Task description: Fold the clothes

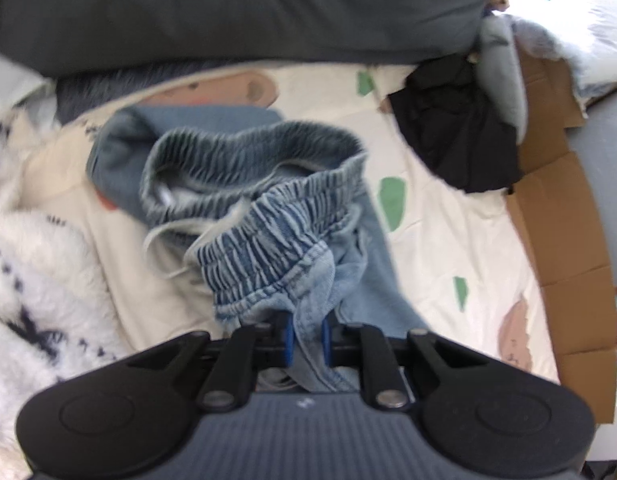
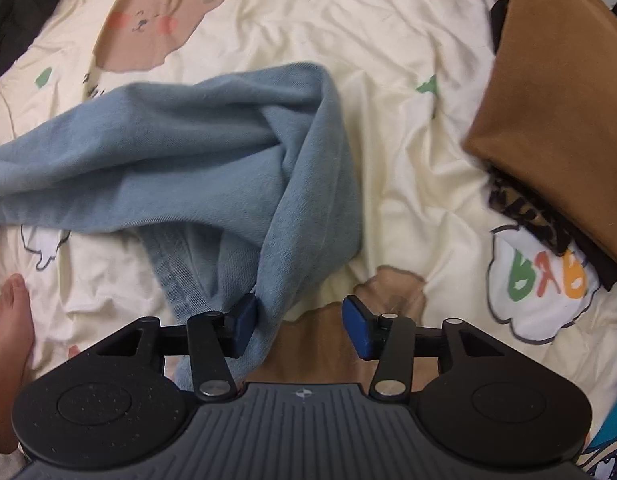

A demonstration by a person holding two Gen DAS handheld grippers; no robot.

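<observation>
The blue jeans are pinched by the left gripper (at the waistband) — beside them, the right gripper is held wide open.

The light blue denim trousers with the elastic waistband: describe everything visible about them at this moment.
The light blue denim trousers lie crumpled on the cream cartoon-print bedsheet. Their gathered elastic waistband gapes open, a pale drawstring trailing out of it. The left claw is shut on the fabric just below the waistband, lifting it. In the right wrist view a plain leg lies bunched and twisted across the sheet; the right claw is open, one blue pad against the cloth.
</observation>
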